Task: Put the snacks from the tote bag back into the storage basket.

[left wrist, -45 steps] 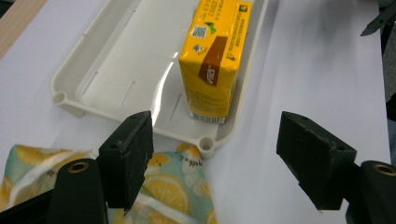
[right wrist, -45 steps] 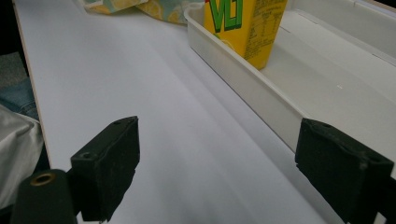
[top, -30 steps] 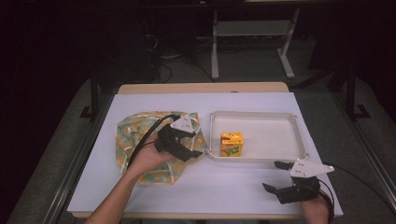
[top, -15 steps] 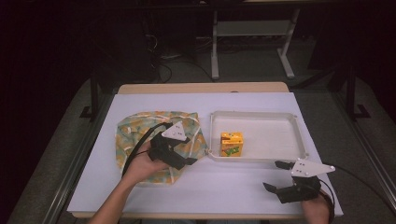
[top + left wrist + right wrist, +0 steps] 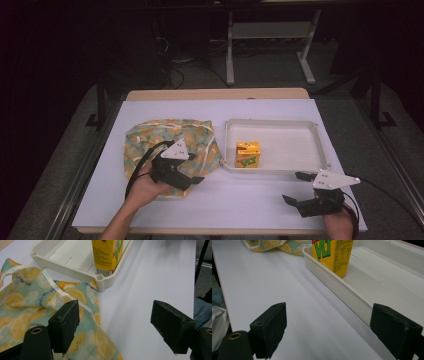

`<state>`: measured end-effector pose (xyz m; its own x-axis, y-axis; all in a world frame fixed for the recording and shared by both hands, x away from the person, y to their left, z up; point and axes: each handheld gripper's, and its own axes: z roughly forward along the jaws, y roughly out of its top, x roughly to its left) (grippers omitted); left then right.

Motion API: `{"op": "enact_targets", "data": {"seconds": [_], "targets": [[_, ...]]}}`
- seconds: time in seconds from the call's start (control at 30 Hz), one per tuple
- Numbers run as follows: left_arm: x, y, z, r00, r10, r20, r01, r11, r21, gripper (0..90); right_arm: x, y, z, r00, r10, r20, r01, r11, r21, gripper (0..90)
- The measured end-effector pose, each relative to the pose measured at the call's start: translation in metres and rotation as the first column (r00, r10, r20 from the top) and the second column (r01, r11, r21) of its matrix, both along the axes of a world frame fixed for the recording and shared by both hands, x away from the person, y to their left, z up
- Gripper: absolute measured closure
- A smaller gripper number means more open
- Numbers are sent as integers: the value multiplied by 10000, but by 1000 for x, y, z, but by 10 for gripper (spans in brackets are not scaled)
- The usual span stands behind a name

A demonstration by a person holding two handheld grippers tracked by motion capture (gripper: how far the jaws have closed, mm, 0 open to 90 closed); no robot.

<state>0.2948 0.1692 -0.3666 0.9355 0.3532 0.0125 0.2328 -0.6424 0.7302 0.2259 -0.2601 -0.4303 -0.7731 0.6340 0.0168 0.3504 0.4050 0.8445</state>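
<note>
hovering low over the near right edge of the lemon-print cloth (image 5: 170, 142), left claw (image 5: 192, 179) released, jaws spread wide and grasping nothing. seen from the left claw's own camera: one jaw over the cloth's (image 5: 37, 312) yellow-and-teal print, the other over bare white worktop (image 5: 150, 277), with the cloth's hemmed corner lying between them. held by a hand (image 5: 145, 187) coming in from the near edge, cable looping back over the cloth.

lying flat and rumpled on the left half of the worktop (image 5: 250, 205), cloth's right edge just beside the white tray (image 5: 277, 170), close to touching its near left corner. standing upright inside the tray, in that near left corner, a yellow juice carton (image 5: 247, 153) with green lettering, barcode low on one side in the left claw view (image 5: 107, 255).

resting at the near right of the worktop, right claw (image 5: 299, 189) likewise released, jaws wide apart and empty, pointing left along the tray's near wall, just outside it. from its own camera: one jaw over bare worktop (image 5: 274, 285), the other by the tray's rim (image 5: 332, 282), carton (image 5: 333, 253) ahead inside the tray, a scrap of the cloth (image 5: 272, 245) beyond. well apart from the left claw, the tray's corner and open worktop between them.
</note>
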Motion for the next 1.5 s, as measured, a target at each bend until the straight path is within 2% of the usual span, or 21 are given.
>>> {"op": "enact_targets", "data": {"seconds": [0.1,0.23,0.43,0.53,0.67,0.8,0.87,0.97,1.07,1.17,1.5], "targets": [[-4,6,-2,9999,158,55,-158,9999,-40,227,0,0,0,10000,2,23,-2,10000,-7,135],[-7,15,-4,9988,458,183,-453,9985,-293,231,0,0,0,10000,-14,-6,14,10000,-8,135],[-11,26,-7,9982,591,-74,-594,9963,-625,230,0,0,0,10000,-3,-21,3,10000,-3,135],[-14,30,-9,9979,647,-27,-648,9967,-487,230,0,1,0,10000,-9,-26,9,10000,-4,134],[-18,34,-12,9970,771,-59,-773,9956,-526,230,0,1,0,10000,-3,-43,3,10000,-15,134],[-23,37,-15,9967,814,53,-812,9963,-287,227,1,1,0,10000,29,9,-29,10000,-20,135],[-26,38,-16,9957,894,224,-887,9956,-305,227,1,1,0,10000,19,8,-19,10000,-34,134],[-29,42,-19,9948,996,208,-983,9937,-543,227,1,1,0,10000,5,-1,-5,10000,-30,135],[-32,42,-21,9954,942,178,-933,9947,-437,228,1,1,-1,10000,49,11,-49,10000,-63,135],[-33,40,-22,9961,829,307,-821,9963,-269,228,1,1,0,10000,56,9,-56,10000,-66,134],[-39,43,-32,9971,747,137,-741,9964,-424,225,1,1,0,9999,105,56,-104,9999,-99,134]]}}
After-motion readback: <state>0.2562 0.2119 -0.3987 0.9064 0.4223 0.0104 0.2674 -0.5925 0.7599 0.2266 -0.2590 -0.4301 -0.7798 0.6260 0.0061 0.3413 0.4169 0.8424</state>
